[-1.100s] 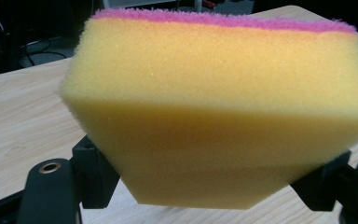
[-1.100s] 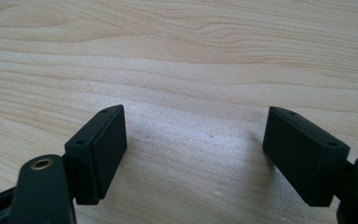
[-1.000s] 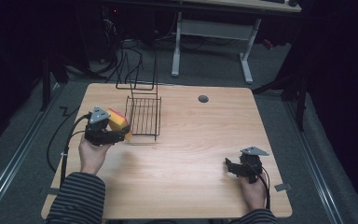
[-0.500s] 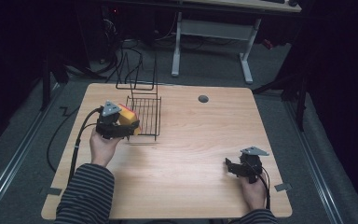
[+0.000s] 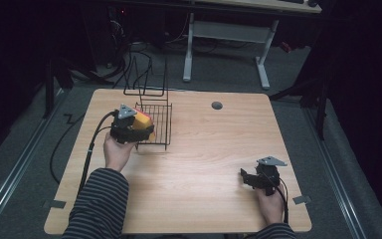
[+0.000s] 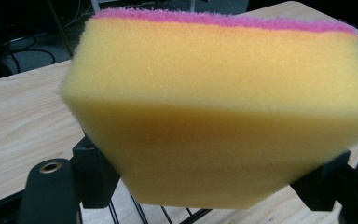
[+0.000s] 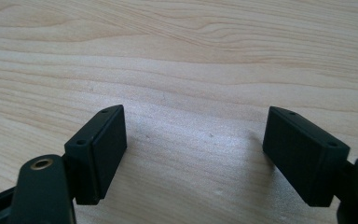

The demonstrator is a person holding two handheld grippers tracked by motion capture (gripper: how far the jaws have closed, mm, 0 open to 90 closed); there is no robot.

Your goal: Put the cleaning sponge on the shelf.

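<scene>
One sponge (image 6: 214, 112), clamped in the left hand-held gripper (image 5: 132, 130), has been carried over the rack (image 5: 154, 124); release is judged near; the right hand-held gripper (image 5: 251, 178) is held open, empty.

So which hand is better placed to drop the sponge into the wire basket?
Left. The left gripper already clamps the sponge at the wire basket; the right gripper sits open, far off.
</scene>
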